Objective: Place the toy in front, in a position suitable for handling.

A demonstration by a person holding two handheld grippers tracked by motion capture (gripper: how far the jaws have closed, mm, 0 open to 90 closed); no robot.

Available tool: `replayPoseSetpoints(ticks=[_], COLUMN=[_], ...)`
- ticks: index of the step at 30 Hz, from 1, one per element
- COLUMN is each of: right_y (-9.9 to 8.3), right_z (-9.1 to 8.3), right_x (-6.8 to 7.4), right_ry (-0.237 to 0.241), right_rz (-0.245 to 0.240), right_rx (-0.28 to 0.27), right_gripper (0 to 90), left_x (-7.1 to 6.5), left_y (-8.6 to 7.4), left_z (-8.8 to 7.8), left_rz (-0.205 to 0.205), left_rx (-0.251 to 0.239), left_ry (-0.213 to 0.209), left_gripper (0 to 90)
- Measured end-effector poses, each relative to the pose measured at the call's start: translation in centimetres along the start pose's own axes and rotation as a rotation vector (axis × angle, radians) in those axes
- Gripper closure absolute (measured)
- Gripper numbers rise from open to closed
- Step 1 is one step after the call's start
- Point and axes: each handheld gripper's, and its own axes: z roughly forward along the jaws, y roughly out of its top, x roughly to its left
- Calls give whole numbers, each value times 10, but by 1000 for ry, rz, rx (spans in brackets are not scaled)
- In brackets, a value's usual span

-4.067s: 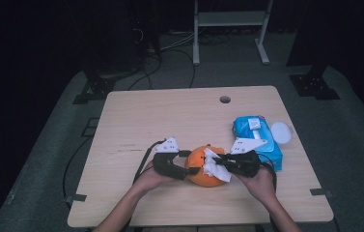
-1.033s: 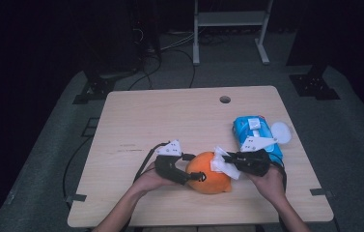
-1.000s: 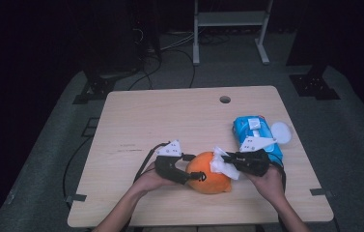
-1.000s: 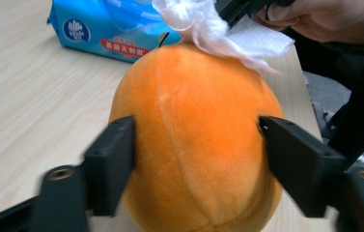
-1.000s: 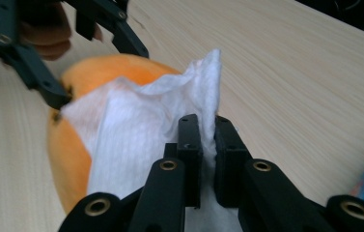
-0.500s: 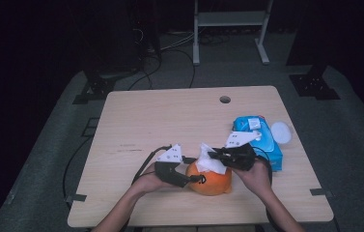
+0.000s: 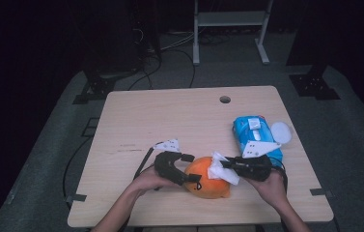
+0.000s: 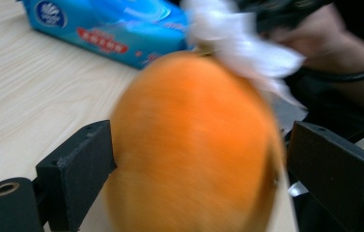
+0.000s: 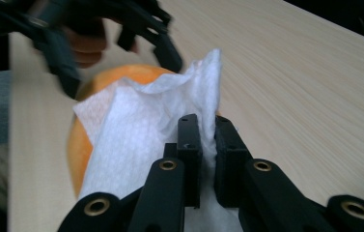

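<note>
The round orange fruit (image 7: 207, 180) rests near the front edge of the pale wooden table (image 7: 179, 121), lying between the spread black jaws of the left gripper (image 7: 184, 171), which have just been opening; in the left gripper view the nearer pad sits right against the fruit's side while the farther pad stands apart from it. The right gripper (image 7: 229, 166) is clamped tight on a crumpled white tissue (image 7: 220, 169), draped over the fruit's top. A blue wet-wipe pack (image 7: 256, 134) lies behind the right hand (image 7: 270, 186).
</note>
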Motion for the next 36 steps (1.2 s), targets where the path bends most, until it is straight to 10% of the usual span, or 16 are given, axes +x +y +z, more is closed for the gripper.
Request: replayPoseSetpoints(ticks=[6, 11, 15, 20, 25, 36], right_y=[3, 14, 26, 11, -5, 16], right_z=[0, -4, -2, 12, 8, 12], right_x=[7, 1, -5, -23, -23, 6], right_ry=[33, 10, -7, -47, -49, -68], right_rz=[-15, -12, -20, 17, 46, -77], right_rx=[-8, -50, -99, -20, 3, -21], right_gripper=[824, 825, 826, 827, 827, 826], left_x=[-4, -17, -18, -4, 2, -7], left_y=[-4, 8, 7, -3, 1, 0], left_z=[13, 2, 1, -4, -9, -7], left_rz=[20, 265, 354, 309, 153, 212], left_rx=[-2, -93, -94, -65, -63, -25], left_ry=[-4, 130, 162, 151, 134, 168], left_gripper=[175, 368, 370, 336, 146, 342])
